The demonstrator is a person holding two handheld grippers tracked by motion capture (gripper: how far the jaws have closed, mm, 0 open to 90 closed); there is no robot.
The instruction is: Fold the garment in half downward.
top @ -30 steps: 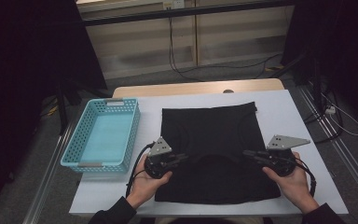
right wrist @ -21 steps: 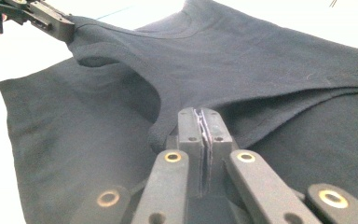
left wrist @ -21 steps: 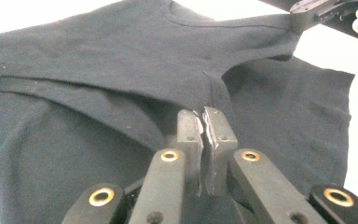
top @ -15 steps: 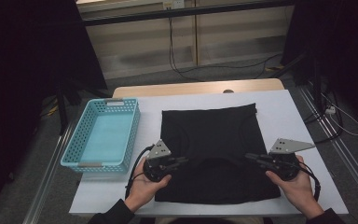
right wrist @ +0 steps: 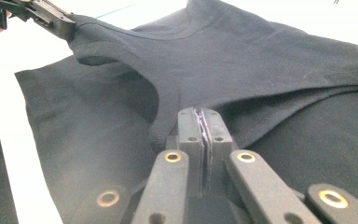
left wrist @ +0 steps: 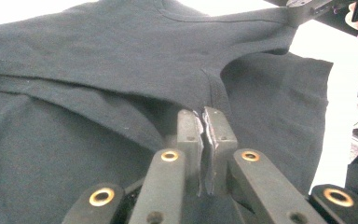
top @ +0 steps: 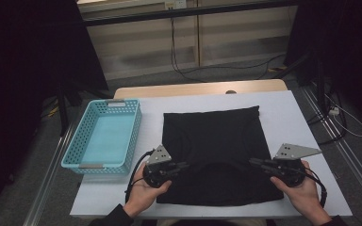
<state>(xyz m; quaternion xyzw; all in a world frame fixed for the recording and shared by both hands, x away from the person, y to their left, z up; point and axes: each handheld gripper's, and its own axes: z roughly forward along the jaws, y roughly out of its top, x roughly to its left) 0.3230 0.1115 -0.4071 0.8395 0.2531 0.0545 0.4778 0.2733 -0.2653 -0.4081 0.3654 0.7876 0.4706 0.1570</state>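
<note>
We see the left gripper (top: pixel 185 165) and right gripper (top: pixel 254 162) each pinching the black garment (top: pixel 212 136), which lies mid-desk, its near edge lifted; a blue basket (top: pixel 104 136) sits at the left edge

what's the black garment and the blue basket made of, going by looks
Black garment: looks like soft matte knit fabric, likely cotton jersey; it drapes, folds, and shows stitched seams in the gripper views. Blue basket: seemingly rigid moulded plastic, slightly glossy, walls perforated with regular holes.
</note>
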